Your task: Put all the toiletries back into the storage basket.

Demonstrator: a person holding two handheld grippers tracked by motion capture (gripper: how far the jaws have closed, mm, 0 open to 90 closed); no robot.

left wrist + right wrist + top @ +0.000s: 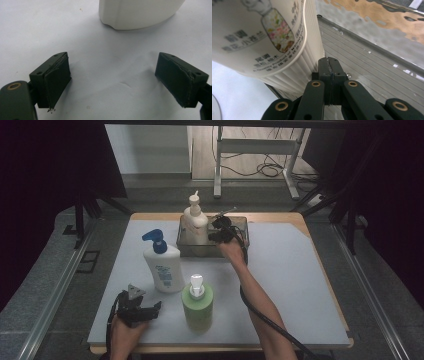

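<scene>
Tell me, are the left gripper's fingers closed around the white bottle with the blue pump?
No, the left gripper has its fingers spread wide over bare table, and the white bottle stands beyond them, untouched.

The left gripper (112, 80) is black, and each of its two fingers (53, 80) is a thick block with a flat rubber pad that looks worn and crumbly at the edges, and there is a small screw hole at the outer corner. The right gripper (329, 65) is black too, with straight arms joined by round brass-coloured rivets. A grey three-cornered plate (135, 291) sits on top of the left one, a thick black cable (260, 312) trails from the right one, and the person's forearms are bare with no sleeves.
</scene>
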